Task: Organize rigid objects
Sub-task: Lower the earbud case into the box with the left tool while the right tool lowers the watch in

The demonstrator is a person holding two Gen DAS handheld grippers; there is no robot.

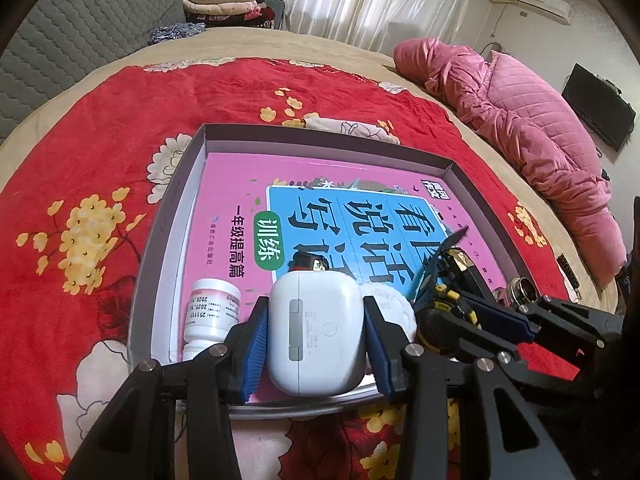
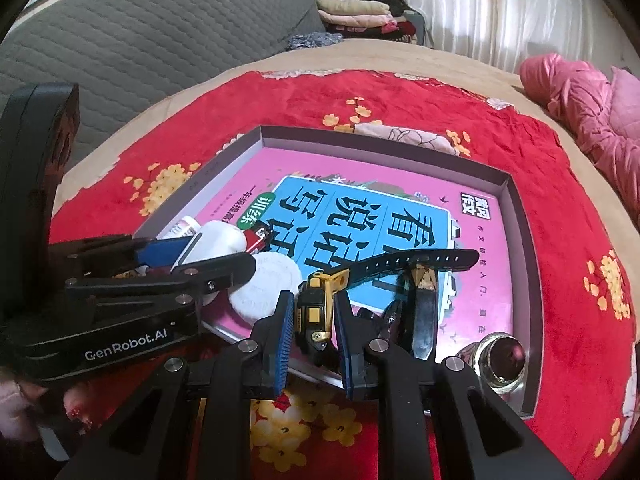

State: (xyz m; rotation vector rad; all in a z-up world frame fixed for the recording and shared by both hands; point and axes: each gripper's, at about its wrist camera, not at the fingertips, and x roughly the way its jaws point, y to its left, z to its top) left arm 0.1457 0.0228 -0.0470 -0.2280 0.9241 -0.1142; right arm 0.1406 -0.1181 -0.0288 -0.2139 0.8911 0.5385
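White earbud case [image 1: 318,330] between left gripper [image 1: 318,344] pads

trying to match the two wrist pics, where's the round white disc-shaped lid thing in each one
Left wrist view: the round white disc sits low, right of centre, mostly hidden behind the white earbud case that the left gripper clamps.
Right wrist view: it lies left of centre, beside the black and yellow wristwatch.
Shared landmark: the pink and blue book beneath it.
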